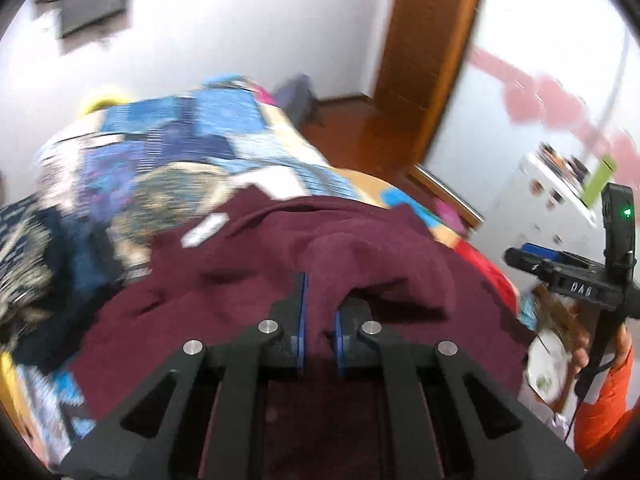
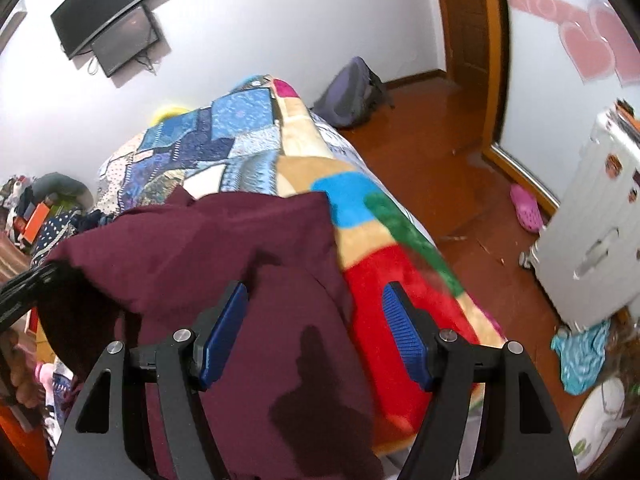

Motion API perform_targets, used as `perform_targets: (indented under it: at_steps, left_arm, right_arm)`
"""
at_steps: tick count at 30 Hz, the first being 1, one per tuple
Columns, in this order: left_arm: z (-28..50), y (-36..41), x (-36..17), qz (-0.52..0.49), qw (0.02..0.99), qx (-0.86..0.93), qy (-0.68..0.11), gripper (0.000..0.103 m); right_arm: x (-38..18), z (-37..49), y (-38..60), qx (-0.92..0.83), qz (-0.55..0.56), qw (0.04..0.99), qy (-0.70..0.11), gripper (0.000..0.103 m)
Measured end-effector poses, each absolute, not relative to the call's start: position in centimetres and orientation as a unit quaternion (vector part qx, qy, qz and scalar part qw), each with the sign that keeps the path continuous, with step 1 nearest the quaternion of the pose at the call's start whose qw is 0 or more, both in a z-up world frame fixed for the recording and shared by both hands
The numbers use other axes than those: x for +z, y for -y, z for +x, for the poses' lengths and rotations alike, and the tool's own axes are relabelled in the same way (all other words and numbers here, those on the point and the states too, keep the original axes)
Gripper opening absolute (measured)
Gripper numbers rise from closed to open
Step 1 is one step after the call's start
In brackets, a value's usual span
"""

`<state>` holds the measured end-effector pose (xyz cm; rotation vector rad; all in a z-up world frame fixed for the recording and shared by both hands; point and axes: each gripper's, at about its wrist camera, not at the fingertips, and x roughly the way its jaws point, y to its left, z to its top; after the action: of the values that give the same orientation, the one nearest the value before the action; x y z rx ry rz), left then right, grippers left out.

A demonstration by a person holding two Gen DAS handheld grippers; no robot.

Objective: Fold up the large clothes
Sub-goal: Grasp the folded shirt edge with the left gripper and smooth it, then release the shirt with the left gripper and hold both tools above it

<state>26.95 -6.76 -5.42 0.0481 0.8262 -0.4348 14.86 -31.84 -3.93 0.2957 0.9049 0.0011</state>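
A maroon garment lies bunched on a bed, over a patchwork quilt and a bright fleece blanket. Its cloth is heaped in loose folds, and a white label shows near its far edge in the left wrist view.

The left gripper points forward and down onto the garment, its jaws drawn close with a raised ridge of maroon cloth pinched between the blue pads. The fabric rises in a hump just beyond the fingertips and drapes down on both sides.

The right gripper also looks down along the bed, its jaws spread wide. A hanging fold of the garment lies between the fingers, close to the left pad, while the right pad stands over the red part of the blanket and touches no cloth. Nothing is clamped there.

In the left wrist view the right gripper's body appears at the far right edge, held by a hand in an orange sleeve, beside the bed's edge and apart from the garment.

Around the bed: a wooden floor, a backpack against the wall, a pink shoe, a white cabinet and two wall screens.
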Motion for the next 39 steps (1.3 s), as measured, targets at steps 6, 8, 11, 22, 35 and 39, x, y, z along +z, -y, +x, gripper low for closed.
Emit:
perform_targets:
  at_steps: [6,8,11,22,35,39]
  left_arm:
    - [24.2,-0.4,-8.1,-0.017,0.897,-0.138,-0.419,0.01]
    - [23.5,-1.9,-10.8,-0.015,0.886,-0.12,-0.447,0.01]
    - [23.0,-2.4,-14.7,-0.015,0.862,-0.113,-0.493,0.011]
    - [21.1,1.2,-12.9,0.08,0.89,-0.115,-0.434,0.072]
    - [25.6,6.8,-16.4,0.12,0.855,-0.155,-0.481,0.072]
    - [25.9,6.5,-16.5,0.1,0.849,-0.163,-0.493,0.072]
  right_arm:
    - [-5.1,16.7,28.9,0.035,0.139,0.878,-0.456,0.067]
    - [-5.9,17.1,27.8,0.043,0.136,0.871,-0.47,0.067]
    - [-7.2,17.1,26.3,0.051,0.123,0.861,-0.49,0.067]
    - [-6.4,16.6,23.5,0.047,0.003,0.867,-0.496,0.067]
    - [-8.3,16.6,24.2,0.035,0.004,0.857,-0.514,0.067]
    - [-8.5,16.2,24.7,0.03,0.017,0.86,-0.509,0.076]
